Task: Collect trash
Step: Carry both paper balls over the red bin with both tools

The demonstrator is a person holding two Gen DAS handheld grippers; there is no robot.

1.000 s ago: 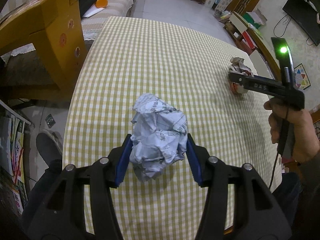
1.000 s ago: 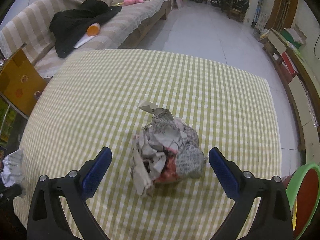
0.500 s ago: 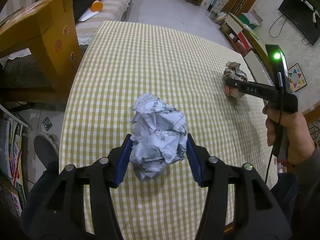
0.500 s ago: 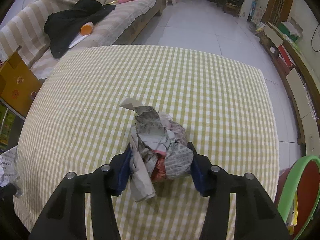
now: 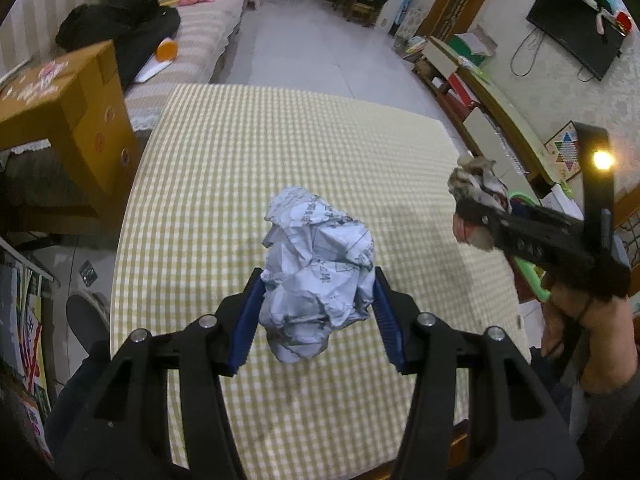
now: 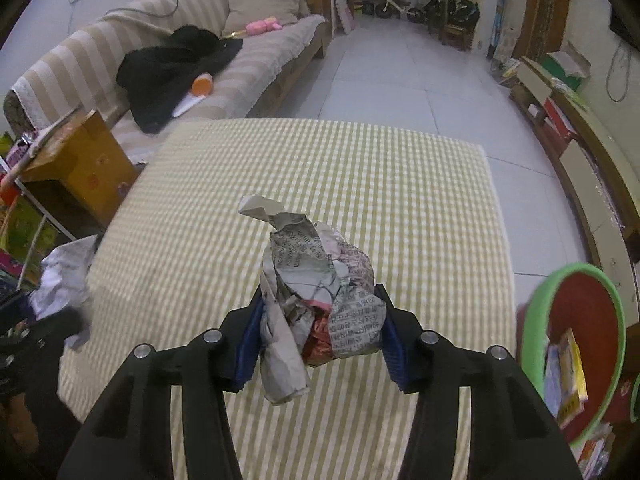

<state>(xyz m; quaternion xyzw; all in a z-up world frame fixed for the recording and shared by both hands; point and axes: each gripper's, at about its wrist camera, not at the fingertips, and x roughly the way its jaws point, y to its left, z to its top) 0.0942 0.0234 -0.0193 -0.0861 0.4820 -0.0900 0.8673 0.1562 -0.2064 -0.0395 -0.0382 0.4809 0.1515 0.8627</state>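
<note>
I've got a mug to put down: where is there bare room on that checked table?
The checked tablecloth shows nothing lying on it, from the sofa side to the near edge. Only the two held paper wads hang above it; the bin crowds the right.

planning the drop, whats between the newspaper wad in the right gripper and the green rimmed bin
Nothing: only bare checked tablecloth and floor separate the newspaper wad from the bin, in the right wrist view.

Right hand-held gripper [image 6: 318, 334] just closed onto newspaper wad [image 6: 316, 300], lifted off checked tablecloth [image 6: 360, 184]; left wad [image 5: 316, 276] raised too
</note>
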